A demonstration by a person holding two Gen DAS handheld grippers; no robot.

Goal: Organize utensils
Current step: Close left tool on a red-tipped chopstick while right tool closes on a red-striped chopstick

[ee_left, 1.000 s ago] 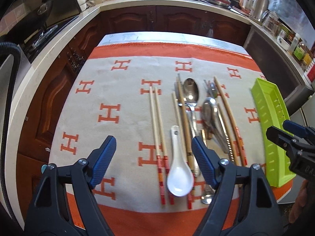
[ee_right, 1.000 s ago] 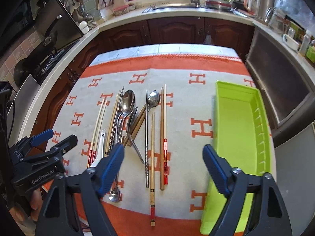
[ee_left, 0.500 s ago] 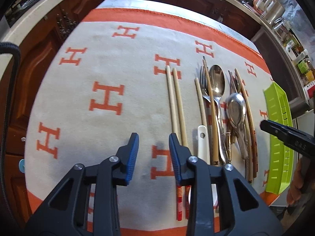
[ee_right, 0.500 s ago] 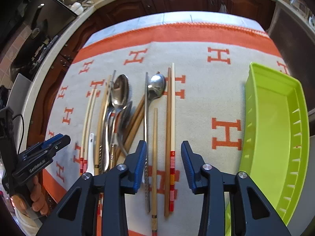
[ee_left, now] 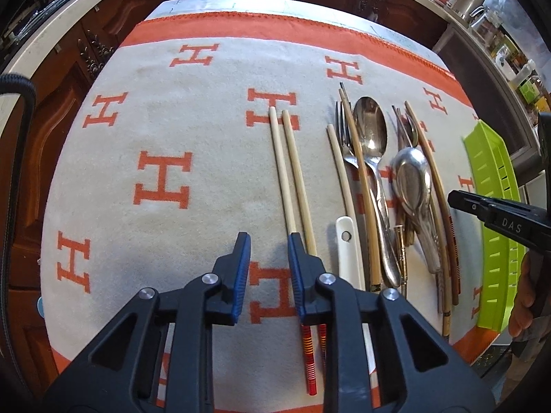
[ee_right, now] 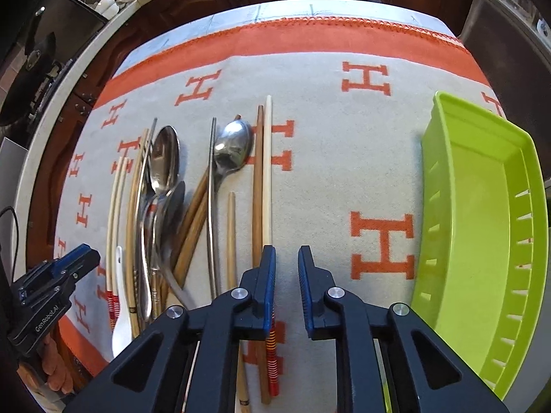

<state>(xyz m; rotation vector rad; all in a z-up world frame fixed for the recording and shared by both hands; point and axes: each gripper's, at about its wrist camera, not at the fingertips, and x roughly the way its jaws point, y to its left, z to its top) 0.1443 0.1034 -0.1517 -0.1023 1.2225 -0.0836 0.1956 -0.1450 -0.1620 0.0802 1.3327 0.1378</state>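
While utensils (ee_left: 372, 172) lie untouched, both tongs (ee_left: 267, 275) (ee_right: 286, 285) have narrowed, grasping nothing.

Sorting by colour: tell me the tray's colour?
Lime green tray, clearest in the right wrist view.

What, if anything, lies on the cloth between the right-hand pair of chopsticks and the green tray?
Nothing visible. Between the chopsticks and the green tray only bare cloth shows. The right gripper hovers above that gap, its jaws just narrowed, nothing between them.
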